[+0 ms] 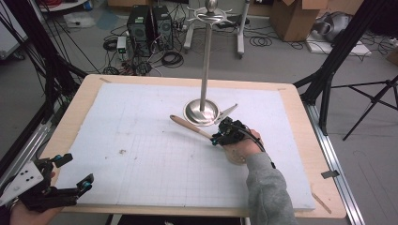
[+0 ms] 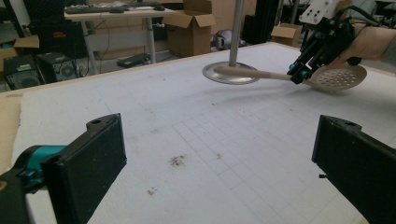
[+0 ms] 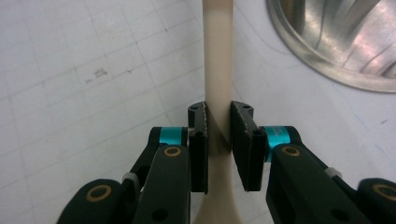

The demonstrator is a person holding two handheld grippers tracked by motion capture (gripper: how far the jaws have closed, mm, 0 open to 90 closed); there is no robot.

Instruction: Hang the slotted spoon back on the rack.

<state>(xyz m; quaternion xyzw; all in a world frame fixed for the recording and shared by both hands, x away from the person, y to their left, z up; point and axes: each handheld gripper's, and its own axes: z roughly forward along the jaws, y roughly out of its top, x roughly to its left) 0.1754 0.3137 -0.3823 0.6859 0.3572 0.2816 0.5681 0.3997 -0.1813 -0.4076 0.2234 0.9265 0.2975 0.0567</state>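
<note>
The right gripper is clamped on the handle of a slotted spoon lying on the foam mat, just beside the metal stand. The spoon looks light, stiff and a bit slick, so a grip near the bowl seems sensible. The left gripper sits wide open, holding nothing.

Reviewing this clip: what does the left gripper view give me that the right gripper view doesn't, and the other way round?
Left gripper view alone: the slotted spoon's perforated bowl, the stand's upright pole, the right hand-held gripper seen from outside, and the left hand-held gripper's wide-apart jaws with nothing between them.

Right gripper view alone: a close look at its own pads pressed on both sides of the spoon handle.

Both: the spoon's cream handle, the stand's round metal base and the gridded white mat.
</note>
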